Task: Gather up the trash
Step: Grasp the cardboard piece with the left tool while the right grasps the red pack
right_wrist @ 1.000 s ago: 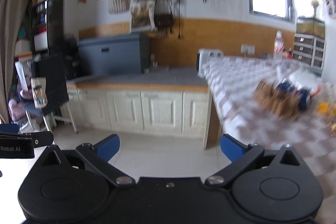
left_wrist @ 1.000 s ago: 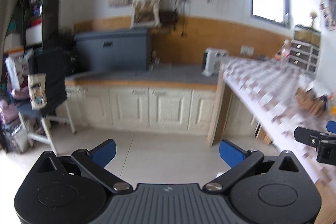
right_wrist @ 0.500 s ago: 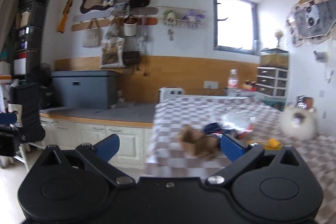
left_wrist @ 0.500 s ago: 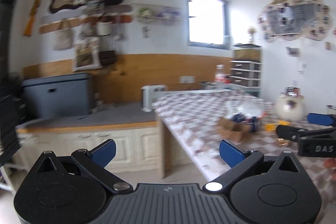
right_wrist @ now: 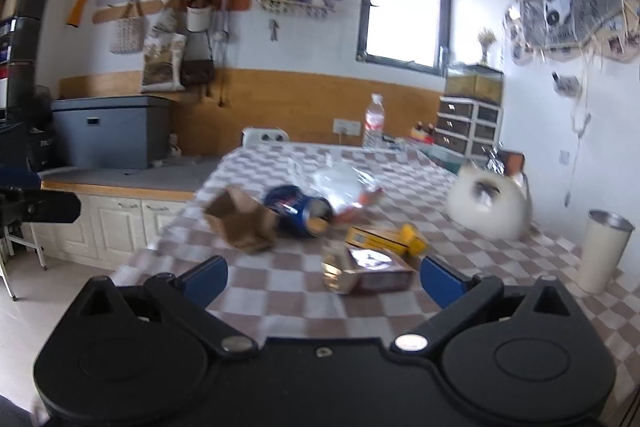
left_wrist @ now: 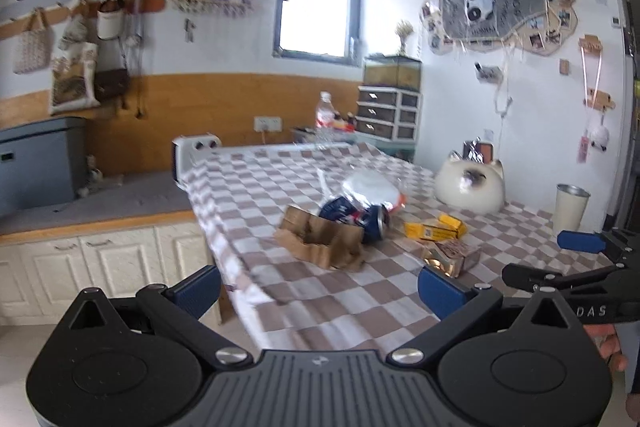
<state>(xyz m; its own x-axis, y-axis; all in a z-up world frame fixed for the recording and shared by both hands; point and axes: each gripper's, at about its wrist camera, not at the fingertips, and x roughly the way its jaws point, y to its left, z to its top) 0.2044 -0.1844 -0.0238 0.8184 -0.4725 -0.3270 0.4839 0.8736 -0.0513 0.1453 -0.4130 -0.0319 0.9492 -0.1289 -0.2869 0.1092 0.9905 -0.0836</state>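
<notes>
Holding both sets of tongs spread wide with nothing between the blue pads, so this reads as approach, no pick committed. Left tongs (left_wrist: 318, 287) sit off the near edge of the checked brown-and-white tabletop (left_wrist: 280, 187); right tongs (right_wrist: 322, 277) are already over it, lower and closer to the litter, so my guess is the right goes first. Trash is bunched mid-tabletop, likely dumped as one pile: torn brown cardboard piece (right_wrist: 240, 223) ahead and left of the right tongs, dented blue drink can (right_wrist: 298, 211) on its side just behind it and touching or nearly so, crumpled clear plastic bag (right_wrist: 344, 183) behind the can, flat yellow carton (right_wrist: 384, 241) ahead and slightly right, and small shiny brown-and-gold box (right_wrist: 366, 271) nearest, just ahead of the pads and roughly centred between them. From the left tongs the same pile is ahead and right: cardboard (left_wrist: 320, 239) closest, can (left_wrist: 360, 219) behind it, gold box (left_wrist: 450, 257) just beyond the right pad. White round cat-shaped ornament (right_wrist: 488, 207) and cream tumbler with metal rim (right_wrist: 604, 251) stand upright well to the right, clear water bottle (right_wrist: 374, 123) upright at the far end; these look like keepers, not trash. No bin visible in either view. Frames are motion-blurred, so contact between items is uncertain.
</notes>
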